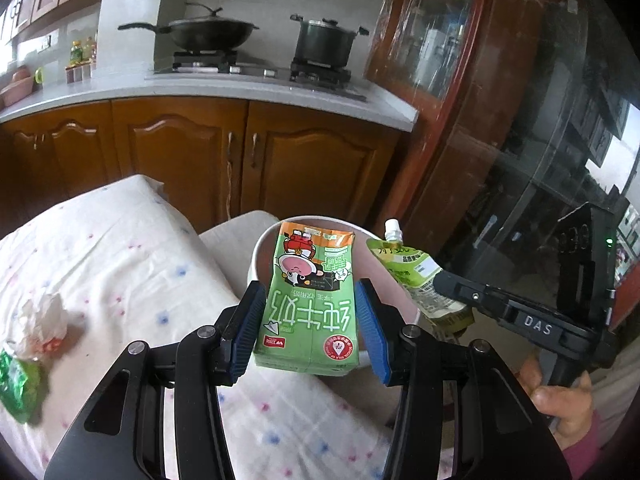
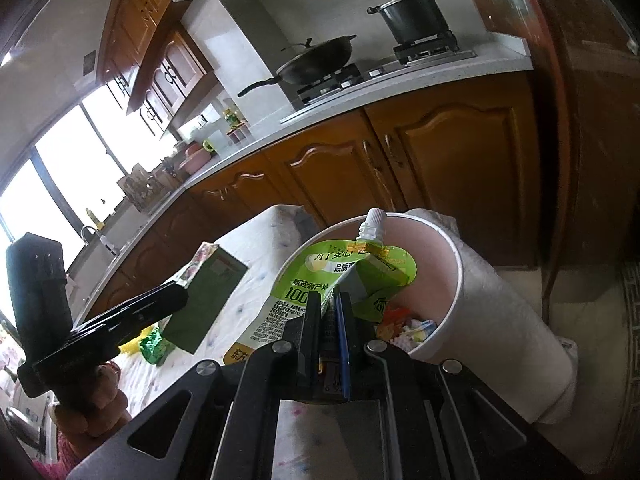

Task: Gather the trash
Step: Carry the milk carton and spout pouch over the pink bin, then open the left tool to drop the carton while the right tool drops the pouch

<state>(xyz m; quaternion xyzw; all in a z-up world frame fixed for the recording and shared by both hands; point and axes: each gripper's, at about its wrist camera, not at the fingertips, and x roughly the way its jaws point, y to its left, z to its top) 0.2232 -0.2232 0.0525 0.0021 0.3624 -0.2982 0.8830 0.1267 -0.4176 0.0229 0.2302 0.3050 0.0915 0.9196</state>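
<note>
My left gripper (image 1: 310, 304) is shut on a green milk carton (image 1: 308, 300) and holds it over the white bin (image 1: 264, 240). My right gripper (image 2: 330, 308) is shut on a green spouted drink pouch (image 2: 300, 284), held at the bin's rim (image 2: 452, 248). The pouch also shows in the left wrist view (image 1: 416, 272), right of the carton. The carton shows in the right wrist view (image 2: 208, 292), left of the bin. Inside the bin lie colourful wrappers (image 2: 404, 324). A crumpled tissue (image 1: 42, 320) and a green wrapper (image 1: 16, 384) lie on the dotted tablecloth at the left.
The table with the white dotted cloth (image 1: 132, 248) is below. Wooden kitchen cabinets (image 1: 208, 152) and a counter with a wok (image 1: 208, 32) and a pot (image 1: 324, 40) stand behind. A dark glass cabinet (image 1: 500, 120) stands to the right.
</note>
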